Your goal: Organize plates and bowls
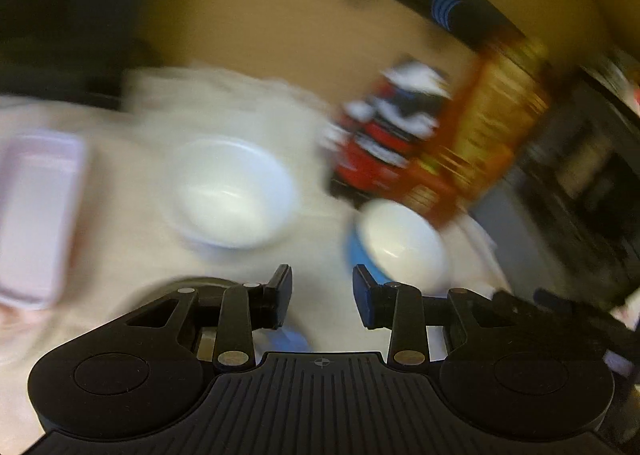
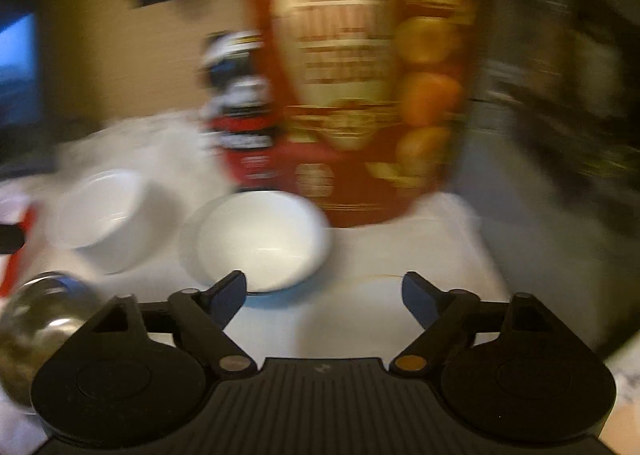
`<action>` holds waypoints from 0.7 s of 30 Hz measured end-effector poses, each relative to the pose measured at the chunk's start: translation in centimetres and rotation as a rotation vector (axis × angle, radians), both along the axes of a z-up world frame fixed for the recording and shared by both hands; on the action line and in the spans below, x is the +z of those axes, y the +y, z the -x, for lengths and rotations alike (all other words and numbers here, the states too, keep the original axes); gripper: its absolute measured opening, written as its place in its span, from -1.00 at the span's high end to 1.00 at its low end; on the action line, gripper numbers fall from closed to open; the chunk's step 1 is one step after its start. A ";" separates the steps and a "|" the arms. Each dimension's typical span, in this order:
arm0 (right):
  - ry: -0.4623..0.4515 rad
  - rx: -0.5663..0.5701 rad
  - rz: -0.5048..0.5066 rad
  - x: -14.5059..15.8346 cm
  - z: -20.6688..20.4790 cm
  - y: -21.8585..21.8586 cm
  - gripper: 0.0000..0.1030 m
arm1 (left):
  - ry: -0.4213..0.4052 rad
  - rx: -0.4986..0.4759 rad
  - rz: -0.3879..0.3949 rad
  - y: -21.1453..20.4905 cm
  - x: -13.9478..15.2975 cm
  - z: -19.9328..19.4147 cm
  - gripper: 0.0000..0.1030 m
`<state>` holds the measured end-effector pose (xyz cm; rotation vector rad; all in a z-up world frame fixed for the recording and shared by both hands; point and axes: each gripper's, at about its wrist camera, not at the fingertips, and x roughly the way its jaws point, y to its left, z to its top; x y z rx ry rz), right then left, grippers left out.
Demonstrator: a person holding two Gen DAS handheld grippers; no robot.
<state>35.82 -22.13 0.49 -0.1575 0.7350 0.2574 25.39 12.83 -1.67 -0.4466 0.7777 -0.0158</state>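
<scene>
Two white bowls are seen on a pale cloth-covered table (image 1: 132,239), and both frames are smeared by motion blur, so fine detail cannot be read. In the left wrist view, one white bowl (image 1: 230,193) sits upright ahead of the left gripper (image 1: 322,293), while a second white bowl (image 1: 404,245) lies to the right, apparently resting on something blue, possibly a plate; that cannot be settled. The left gripper's fingers are held at a moderate gap with nothing between them, and the blue pads touch neither bowl.

In the right wrist view, the nearer white bowl (image 2: 262,239) is found just beyond the right gripper (image 2: 324,293), close to its left finger, and the farther white bowl (image 2: 102,215) is set apart to the left. The right gripper's fingers are spread wide and nothing is held; that width is judged to suit a rim grasp on the nearer bowl.

A tall red and gold carton (image 2: 372,95) and a smaller red and black package (image 2: 244,107) are stood just behind the bowls, which leaves little room at the back and would favour an approach from the front. A pale pink tray (image 1: 38,215) is laid at the left, perhaps as a destination. A shiny metal object (image 2: 38,319) is seen at the lower left of the right view; its kind cannot be told.
</scene>
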 end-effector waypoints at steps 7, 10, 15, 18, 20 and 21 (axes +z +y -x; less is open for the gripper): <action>0.094 -0.058 0.009 -1.9 1.2 -7.9 -0.76 | 0.117 -0.258 0.126 -9.9 -4.0 -4.7 0.28; 0.152 -0.125 -0.018 -3.3 1.4 -10.7 -0.75 | 0.156 -0.315 0.113 -13.5 -5.7 -5.6 0.28; 0.195 -0.128 -0.074 -5.4 0.7 -11.8 -0.58 | 0.224 -0.271 0.030 -16.9 -8.0 -7.6 0.28; 0.195 -0.101 -0.086 -6.2 0.2 -11.1 -0.49 | 0.249 -0.212 0.052 -17.3 -8.7 -9.2 0.28; 0.182 -0.085 -0.071 -6.6 -0.7 -10.4 -0.48 | 0.259 -0.199 0.045 -17.7 -8.9 -10.3 0.28; 0.173 -0.082 -0.053 -6.9 -1.5 -9.9 -0.47 | 0.262 -0.197 0.036 -17.8 -8.9 -10.7 0.28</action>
